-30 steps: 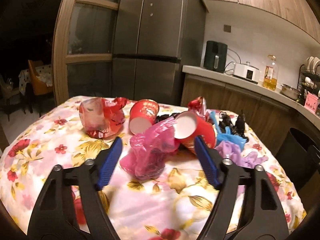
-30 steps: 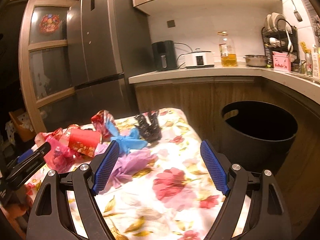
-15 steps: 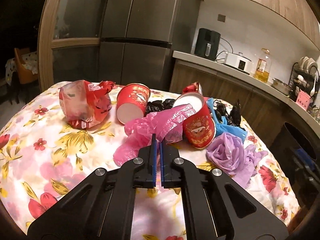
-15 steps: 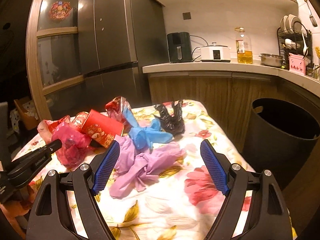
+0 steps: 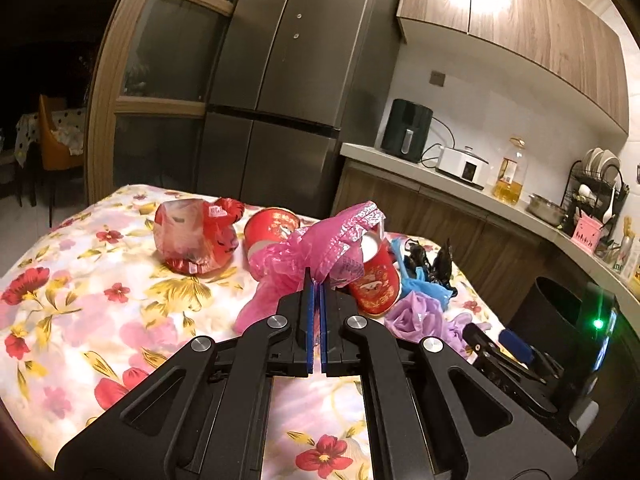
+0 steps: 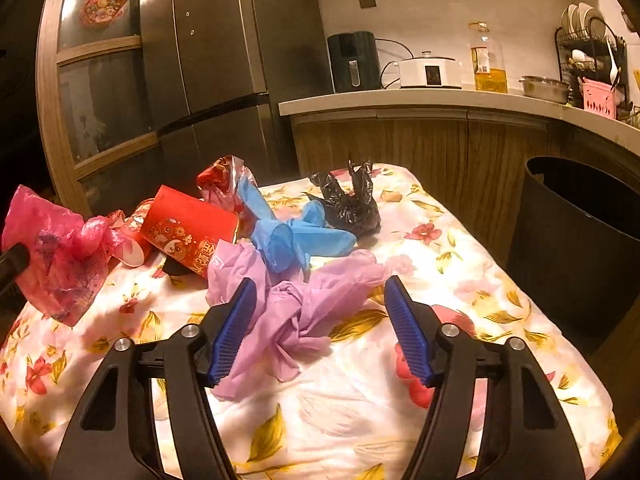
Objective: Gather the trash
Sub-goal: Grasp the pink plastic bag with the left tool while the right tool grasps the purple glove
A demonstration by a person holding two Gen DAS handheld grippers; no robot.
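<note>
While the left claw (image 5: 317, 280) is clamped shut on a crumpled pink plastic bag (image 5: 316, 246), lifting it off the flower-print worktop cloth (image 5: 100, 304), the right claw (image 6: 320, 300) straddles a wad of purple disposable gloves (image 6: 296, 304); its jaws have just been closing, pads not yet pressing on the gloves. To do this well: lower the right claw so both pads bite the thick knot of the wad, not a loose finger, then squeeze fully before lifting. Keep the pink bag raised clear of the red paper cup (image 5: 374, 276) behind it so nothing drags. Black round bin (image 6: 580, 240) stands just beside the worktop's right edge, open, the likely drop point. Both claws point forward and slightly down, left one higher, right one low, near the cloth.
</note>
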